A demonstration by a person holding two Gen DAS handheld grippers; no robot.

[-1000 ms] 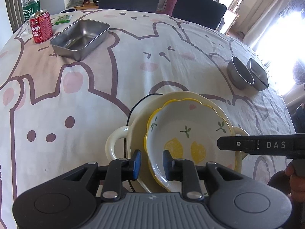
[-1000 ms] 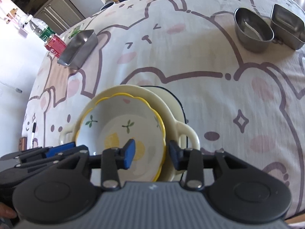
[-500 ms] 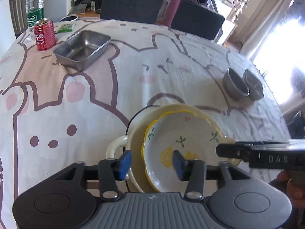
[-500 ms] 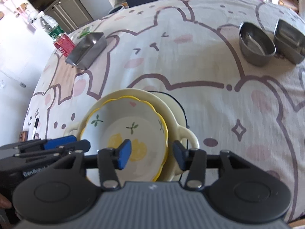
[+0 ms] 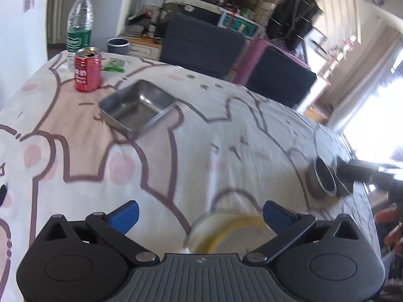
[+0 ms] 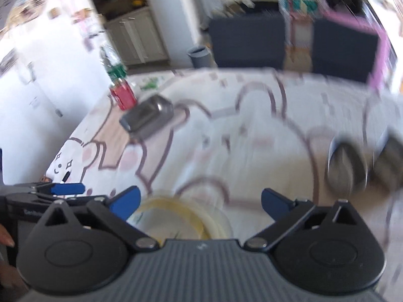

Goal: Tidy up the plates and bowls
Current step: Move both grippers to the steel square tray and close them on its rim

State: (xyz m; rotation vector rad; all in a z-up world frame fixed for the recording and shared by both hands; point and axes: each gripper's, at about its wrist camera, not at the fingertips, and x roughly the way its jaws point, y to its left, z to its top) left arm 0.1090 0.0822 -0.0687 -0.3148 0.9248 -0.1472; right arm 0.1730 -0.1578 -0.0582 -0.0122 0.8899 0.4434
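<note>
Left gripper (image 5: pixel 200 214): fingers opening, spread wide, nothing between. Right gripper (image 6: pixel 200 202): same, opening, empty. Yellow-rimmed plate (image 5: pixel 224 229) stacked on cream dish, lower centre of both frames, on counter (image 5: pixel 201 130). Steel tray (image 5: pixel 137 105) upper left. Steel bowl (image 5: pixel 322 180) at right edge.

Little can be read. The red drink can (image 5: pixel 88 69), far left on the table, carries white lettering too small to make out, and the green label of the clear plastic water bottle (image 5: pixel 78 24) behind it has illegible white print. Everything else is blurred.
</note>
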